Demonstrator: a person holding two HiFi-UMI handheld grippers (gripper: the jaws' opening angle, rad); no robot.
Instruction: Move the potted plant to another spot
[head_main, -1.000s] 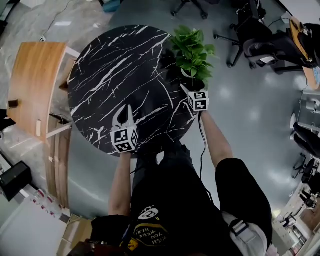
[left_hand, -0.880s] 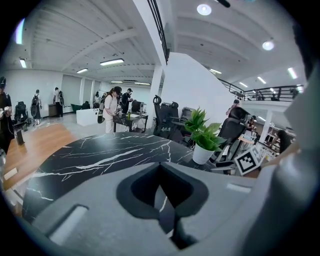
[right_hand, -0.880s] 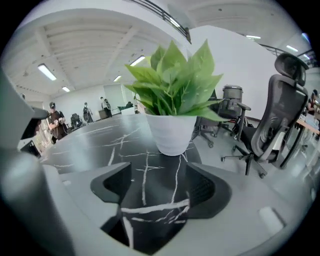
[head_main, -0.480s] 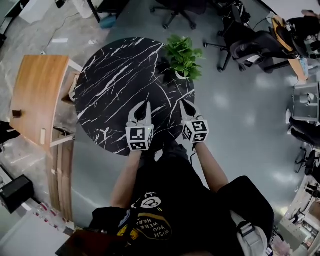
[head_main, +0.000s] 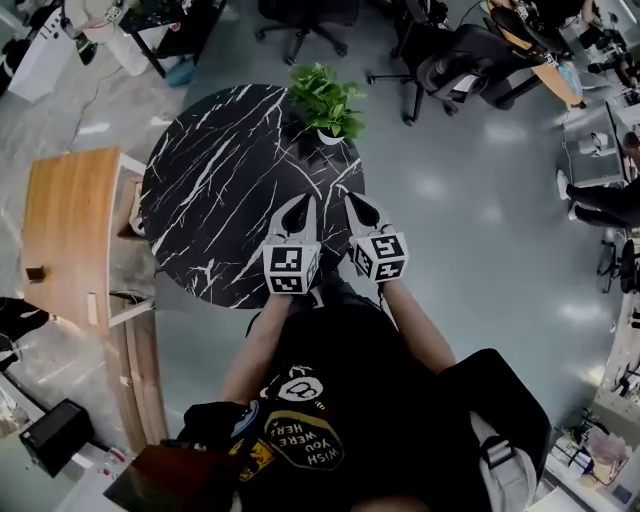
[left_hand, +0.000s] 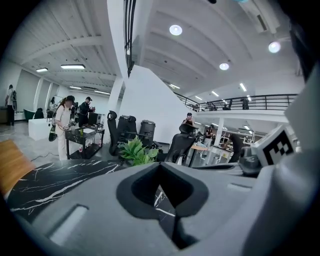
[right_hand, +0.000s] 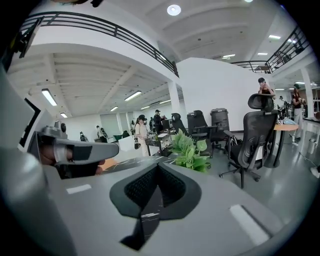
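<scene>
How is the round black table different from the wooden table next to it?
The black marbled table is round; the wooden table has straight sides. The black marbled table has white veins; the wooden table is plain light brown. The potted plant stands at the black marbled table's far edge; the wooden table bears no plant. Both stand side by side on the grey floor.

2-level open-plan office hall. Evidence: swivel office chairs (head_main: 455, 70), upper right; mezzanine railing (right_hand: 100, 25), upper left; recessed ceiling lights (left_hand: 175, 30), top; polished grey floor (head_main: 470, 230).
</scene>
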